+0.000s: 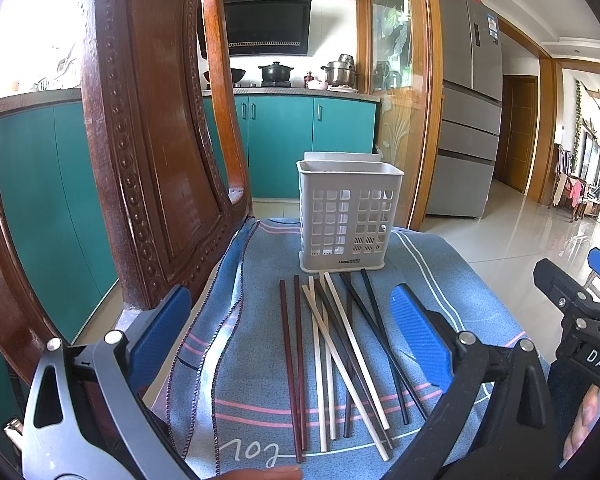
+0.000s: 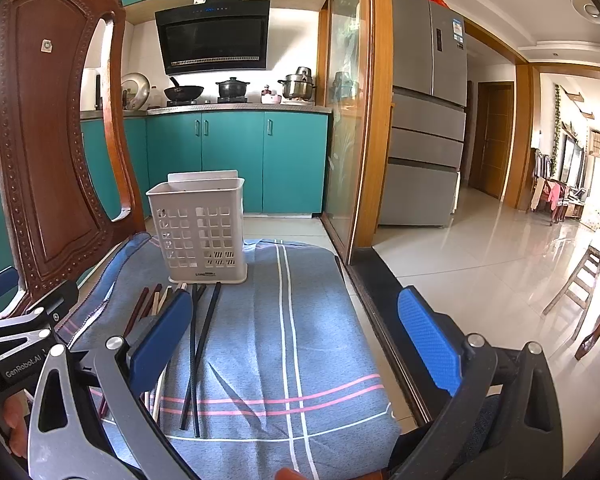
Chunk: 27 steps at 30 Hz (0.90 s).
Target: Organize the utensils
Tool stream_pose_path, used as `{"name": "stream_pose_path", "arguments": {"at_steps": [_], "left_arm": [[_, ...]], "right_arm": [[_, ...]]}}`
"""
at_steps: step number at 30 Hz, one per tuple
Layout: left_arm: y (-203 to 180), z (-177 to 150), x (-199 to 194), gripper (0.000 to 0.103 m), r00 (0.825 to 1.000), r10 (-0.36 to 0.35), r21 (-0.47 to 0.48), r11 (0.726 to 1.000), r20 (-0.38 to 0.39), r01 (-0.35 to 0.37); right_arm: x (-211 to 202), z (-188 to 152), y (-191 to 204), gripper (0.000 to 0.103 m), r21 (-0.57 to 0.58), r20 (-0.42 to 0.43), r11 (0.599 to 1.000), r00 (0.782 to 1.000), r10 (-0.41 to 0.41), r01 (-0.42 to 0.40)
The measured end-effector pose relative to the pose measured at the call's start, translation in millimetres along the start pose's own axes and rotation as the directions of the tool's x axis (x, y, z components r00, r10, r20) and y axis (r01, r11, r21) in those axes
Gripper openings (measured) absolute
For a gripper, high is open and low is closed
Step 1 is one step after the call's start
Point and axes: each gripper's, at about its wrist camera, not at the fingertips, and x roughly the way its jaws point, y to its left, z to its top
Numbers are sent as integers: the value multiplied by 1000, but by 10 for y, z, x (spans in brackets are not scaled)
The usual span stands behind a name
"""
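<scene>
Several chopsticks [image 1: 332, 356] in dark red, cream and black lie loose on a blue cloth-covered chair seat [image 1: 260, 264]. A white perforated utensil holder [image 1: 350, 216] stands upright just beyond their far tips; it looks empty. My left gripper [image 1: 292, 336] is open and empty, its blue fingers either side of the chopsticks, above them. My right gripper [image 2: 296, 336] is open and empty, to the right of the pile; black chopsticks [image 2: 198, 356] lie beside its left finger [image 2: 160, 332]. The holder also shows in the right wrist view [image 2: 200, 228].
The carved wooden chair back [image 1: 148, 128] rises close on the left. The seat edge drops to a tiled floor [image 2: 480, 264] on the right. A glass sliding door frame [image 2: 364, 120] and teal kitchen cabinets [image 1: 284, 140] stand behind. The right gripper's body [image 1: 580, 320] shows at right.
</scene>
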Motion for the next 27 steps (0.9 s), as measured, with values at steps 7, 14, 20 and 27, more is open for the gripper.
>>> {"name": "stream_pose_path", "arguments": {"at_steps": [7, 14, 20, 27], "left_arm": [[-36, -42, 202, 99, 992, 72, 40, 997, -104, -69], [-39, -193, 562, 85, 954, 62, 45, 998, -295, -51], [-32, -305, 715, 47, 929, 18, 16, 1000, -369, -13], [71, -348, 886, 29, 917, -32, -62, 998, -397, 9]], "right_arm": [[335, -30, -51, 100, -43, -116, 999, 993, 3, -8], [918, -25, -45, 85, -32, -244, 993, 964, 102, -113], [1637, 29, 263, 44, -4, -404, 964, 882, 241, -265], [2179, -167, 860, 35, -13, -565, 914, 757, 328, -406]]}}
